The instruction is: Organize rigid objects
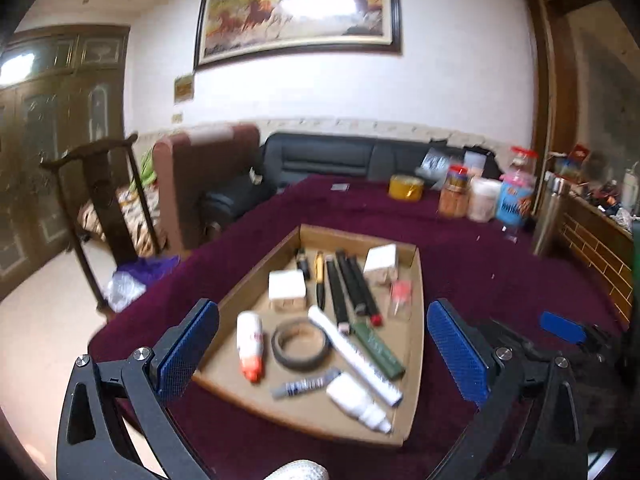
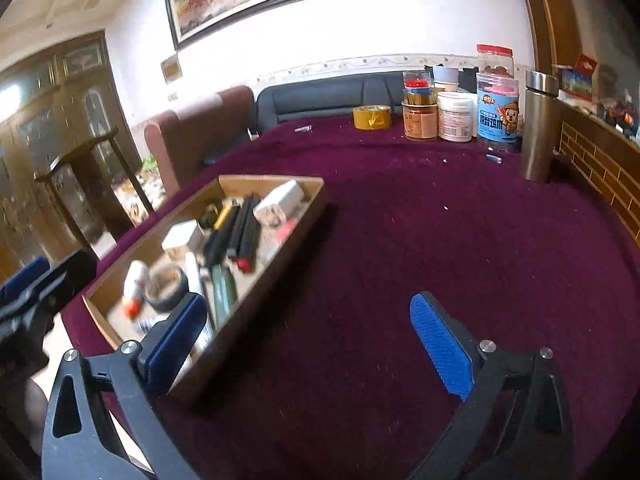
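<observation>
A shallow cardboard tray (image 1: 414,320) sits on the purple tablecloth. It holds several small items: a black tape ring (image 1: 299,345), a white bottle with an orange cap (image 1: 249,345), black markers (image 1: 352,284), a white marker (image 1: 354,354), a green lighter (image 1: 378,350), two white adapters (image 1: 286,285). My left gripper (image 1: 322,354) is open and empty, above the tray's near end. My right gripper (image 2: 310,340) is open and empty over bare cloth, right of the tray (image 2: 296,232). The tray's contents are blurred in the right wrist view.
Jars and bottles (image 2: 454,116), a yellow tape roll (image 2: 372,117) and a steel flask (image 2: 540,124) stand at the table's far right. A wooden chair (image 1: 100,208) and sofa (image 1: 340,156) lie beyond the table's left and far edges. A brick-pattern ledge (image 2: 600,176) borders the right.
</observation>
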Tool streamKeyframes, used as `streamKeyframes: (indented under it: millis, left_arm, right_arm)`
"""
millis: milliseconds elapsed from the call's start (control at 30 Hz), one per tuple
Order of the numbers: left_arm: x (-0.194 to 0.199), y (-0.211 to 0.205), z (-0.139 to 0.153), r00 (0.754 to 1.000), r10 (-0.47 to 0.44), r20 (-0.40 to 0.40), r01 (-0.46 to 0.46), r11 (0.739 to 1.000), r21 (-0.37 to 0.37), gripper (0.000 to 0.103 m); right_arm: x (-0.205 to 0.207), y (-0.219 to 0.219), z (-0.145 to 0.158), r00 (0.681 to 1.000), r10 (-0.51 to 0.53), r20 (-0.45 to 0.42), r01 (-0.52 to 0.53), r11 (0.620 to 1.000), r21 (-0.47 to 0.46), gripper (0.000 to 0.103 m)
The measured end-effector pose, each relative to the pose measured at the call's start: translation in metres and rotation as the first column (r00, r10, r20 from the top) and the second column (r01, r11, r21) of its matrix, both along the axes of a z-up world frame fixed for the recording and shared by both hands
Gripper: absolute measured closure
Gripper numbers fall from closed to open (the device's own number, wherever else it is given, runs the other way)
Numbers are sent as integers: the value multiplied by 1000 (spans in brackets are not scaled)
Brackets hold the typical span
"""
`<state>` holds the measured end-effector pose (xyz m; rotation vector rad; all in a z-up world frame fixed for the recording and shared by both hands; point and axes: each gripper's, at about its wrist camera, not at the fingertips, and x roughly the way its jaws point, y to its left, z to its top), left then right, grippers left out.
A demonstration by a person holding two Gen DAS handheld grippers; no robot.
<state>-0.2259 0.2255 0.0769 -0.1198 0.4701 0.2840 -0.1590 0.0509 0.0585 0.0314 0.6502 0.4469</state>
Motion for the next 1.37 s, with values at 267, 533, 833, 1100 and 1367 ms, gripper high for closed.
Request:
streamKeyframes:
  millis: [267, 533, 833, 1100, 1367]
  left_arm:
    - [-2, -3, -12, 993, 76, -93, -77, 997, -13, 1]
    - [0, -6, -18, 983, 121, -138, -123, 992, -10, 1]
    - [0, 5, -21, 976, 147, -161, -155, 987, -35, 1]
    - [2, 6, -25, 973, 145, -179, -154, 988, -34, 1]
    - [4, 8, -28, 967, 161, -197, -169, 985, -23, 1]
  right_arm:
    - [-26, 17, -2, 997, 62, 51, -56, 993, -104, 1]
    - [-31, 20, -5, 996, 71, 57, -64, 989, -130, 1]
    - [-32, 27, -10, 996, 81, 43, -74, 987, -144, 0]
    - [-31, 30, -14, 996, 86, 23, -82, 985, -149, 0]
    - [-28, 28, -11, 996, 83, 26, -77, 984, -160, 1]
